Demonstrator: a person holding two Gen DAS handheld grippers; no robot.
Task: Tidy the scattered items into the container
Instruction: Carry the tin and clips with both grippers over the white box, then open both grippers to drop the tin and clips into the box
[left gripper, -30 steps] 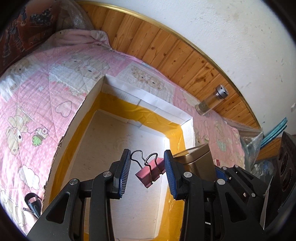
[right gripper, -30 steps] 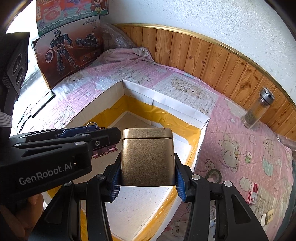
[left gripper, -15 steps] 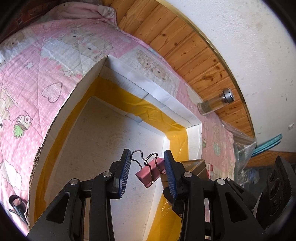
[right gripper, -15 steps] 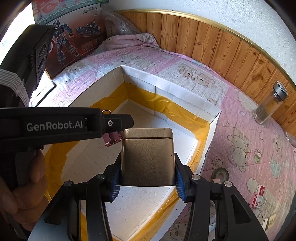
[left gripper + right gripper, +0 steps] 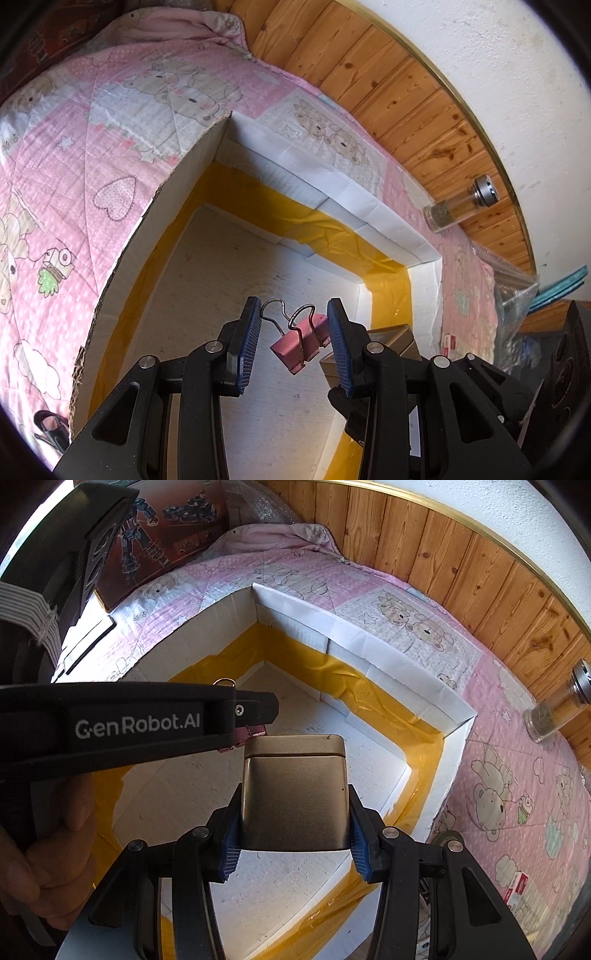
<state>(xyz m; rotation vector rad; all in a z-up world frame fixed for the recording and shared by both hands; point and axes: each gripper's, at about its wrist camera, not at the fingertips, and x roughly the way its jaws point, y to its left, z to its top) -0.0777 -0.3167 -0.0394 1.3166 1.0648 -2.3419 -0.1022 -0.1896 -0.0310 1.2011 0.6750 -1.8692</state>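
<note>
Left tongs (image 5: pixel 293 345) are partly closed, pinching the pink binder clip (image 5: pixel 300 339) by its wire handles, over the box (image 5: pixel 388 221) floor. Right tongs (image 5: pixel 293 825) are clamped on the gold tin (image 5: pixel 293 794), also above the box interior, near its right wall. Step: both items are in the drop phase. Next: lower a bit and release inside the box walls, keeping the tongs from colliding. The spice jar (image 5: pixel 554 709) is left on the bed, right of the box.

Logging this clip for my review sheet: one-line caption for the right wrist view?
Right tool grips a gold tin over the foam box; left tool alongside.
</note>
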